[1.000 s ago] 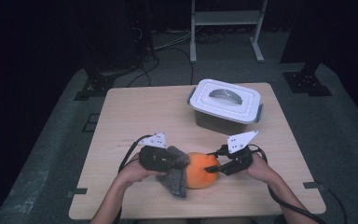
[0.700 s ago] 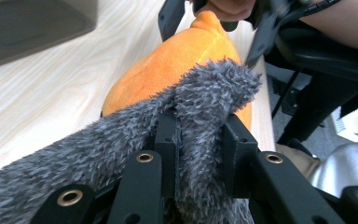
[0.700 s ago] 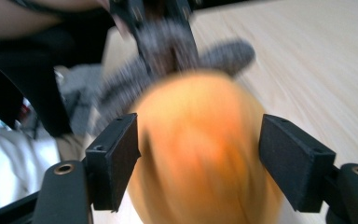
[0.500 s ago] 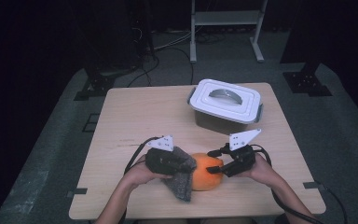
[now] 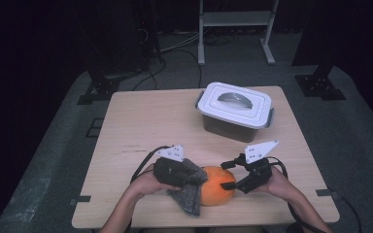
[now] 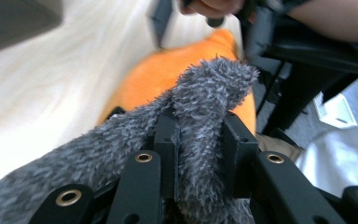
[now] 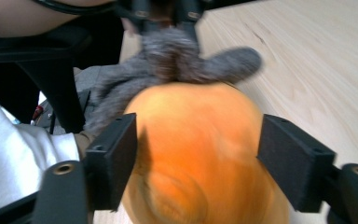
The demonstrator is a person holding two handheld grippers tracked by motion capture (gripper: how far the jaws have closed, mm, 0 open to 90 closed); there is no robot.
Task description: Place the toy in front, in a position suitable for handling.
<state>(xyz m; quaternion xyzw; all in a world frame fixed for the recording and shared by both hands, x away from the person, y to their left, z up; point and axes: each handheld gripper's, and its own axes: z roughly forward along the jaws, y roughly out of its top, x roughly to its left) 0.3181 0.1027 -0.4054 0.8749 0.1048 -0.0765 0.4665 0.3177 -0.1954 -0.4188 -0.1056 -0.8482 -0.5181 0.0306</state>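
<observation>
Near the table's front edge, the left gripper (image 6: 198, 140) pinches a fuzzy grey cloth (image 6: 200, 98); the right gripper (image 7: 198, 154), jaws just widening, straddles the round orange pumpkin (image 7: 200, 154), pads apparently clear.

- High view: from above the person's edge of the table (image 5: 141, 121), facing forward and down, distant.
- Left gripper view: close behind the grey cloth (image 6: 200, 116), facing the orange ball (image 6: 154, 79).
- Right gripper view: close against the orange ball (image 7: 200, 154), opposite side. All share ball and cloth.
</observation>
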